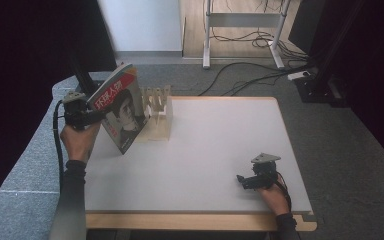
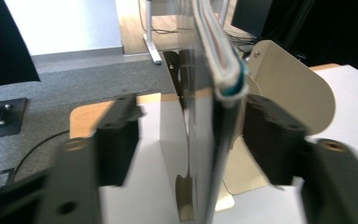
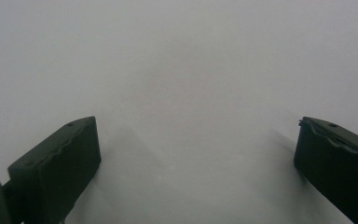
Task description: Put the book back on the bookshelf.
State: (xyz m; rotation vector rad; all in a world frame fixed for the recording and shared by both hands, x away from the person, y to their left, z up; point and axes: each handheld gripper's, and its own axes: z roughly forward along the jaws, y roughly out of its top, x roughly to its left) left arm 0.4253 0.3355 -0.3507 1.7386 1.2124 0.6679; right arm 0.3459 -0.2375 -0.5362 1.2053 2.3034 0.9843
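Magazine [image 1: 121,107] stands on edge at the table's [image 1: 220,150] far-left corner, tilted, its lower corner on the white top and its back against the wooden rack [image 1: 159,117]. Cover faces the person; in the left gripper view its spine edge [image 2: 223,70] runs up between the jaws, with the rack's rounded divider [image 2: 293,88] just behind.

Left gripper [image 1: 87,117]: jaws spread, one each side of the magazine. The right-hand pad lies close to or touching the cover; the left-hand pad stands clear with table showing in the gap. Not pinching. The magazine seems to rest on the rack and table by itself.

Right gripper [image 1: 247,181]: lies low near the table's near-right corner, well apart from the magazine. Its own view shows both jaws wide over bare white top [image 3: 177,93], nothing between them.

Step, as judged: placing the magazine at the rack, at the release stage. It leans beside the rack's end; whether it sits in a slot cannot be told.

Next move calls for: backing the left gripper straight off along the magazine's plane, so neither pad drags the cover. Risk: the tilted magazine slides down on the smooth top once unsupported. If it is meant to go into a slot, a fresh pinch and lift would be needed.
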